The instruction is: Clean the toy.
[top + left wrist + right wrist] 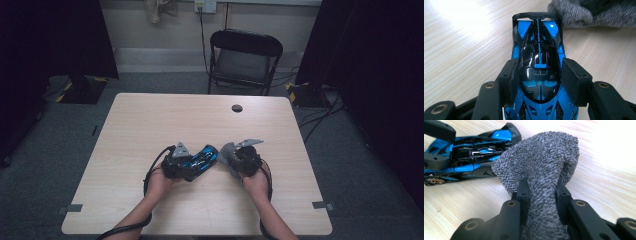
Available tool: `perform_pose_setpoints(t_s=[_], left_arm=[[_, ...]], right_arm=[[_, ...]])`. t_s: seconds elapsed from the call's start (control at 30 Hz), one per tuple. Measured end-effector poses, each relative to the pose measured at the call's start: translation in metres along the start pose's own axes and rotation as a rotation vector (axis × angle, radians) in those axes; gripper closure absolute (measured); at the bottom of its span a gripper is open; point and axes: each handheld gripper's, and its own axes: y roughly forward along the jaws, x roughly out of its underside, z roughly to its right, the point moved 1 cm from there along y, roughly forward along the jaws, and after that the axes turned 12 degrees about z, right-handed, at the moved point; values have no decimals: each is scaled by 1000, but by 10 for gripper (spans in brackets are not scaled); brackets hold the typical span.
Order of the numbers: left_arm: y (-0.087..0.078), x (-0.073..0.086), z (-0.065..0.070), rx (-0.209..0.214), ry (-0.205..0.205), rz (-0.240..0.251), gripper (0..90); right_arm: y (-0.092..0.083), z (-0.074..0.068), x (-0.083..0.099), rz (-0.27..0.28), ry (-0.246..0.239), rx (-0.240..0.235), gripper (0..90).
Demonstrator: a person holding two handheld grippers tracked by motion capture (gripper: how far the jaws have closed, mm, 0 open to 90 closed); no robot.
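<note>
A blue and black toy race car (202, 157) (539, 72) (471, 152) rests on the light wood table (200, 120). My left gripper (187, 167) (540, 77) is shut on the car's body, one pad on each flank, the rear wing pointing away. A grey terry cloth (228, 155) (544, 165) (594, 13) is bunched between the jaws of my right gripper (240, 160) (541, 192), which is shut on it. The cloth's free end hangs just beside the car's rear wing; whether they touch is unclear.
A round cable hole (237, 108) sits near the table's far edge. A black folding chair (243, 59) stands behind the table. Dark curtains flank both sides, and cables lie on the floor at the right.
</note>
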Motion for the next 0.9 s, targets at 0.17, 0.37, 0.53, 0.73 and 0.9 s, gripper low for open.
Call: perform_pose_setpoints(t_s=[0.17, 0.37, 0.53, 0.73, 0.9], left_arm=[[0, 0, 0, 1, 2, -1, 489], [0, 0, 0, 1, 1, -1, 490], [0, 0, 0, -2, 2, -1, 490], [0, 0, 0, -1, -1, -1, 491], [0, 0, 0, -1, -1, -3, 491]], right_arm=[[7, -7, 6, -25, -22, 5, 718], [9, -6, 9, -32, -23, 4, 717], [11, -7, 10, -38, -29, 3, 717], [11, -8, 11, -36, -29, -8, 718], [10, -13, 11, -39, -42, -26, 718]])
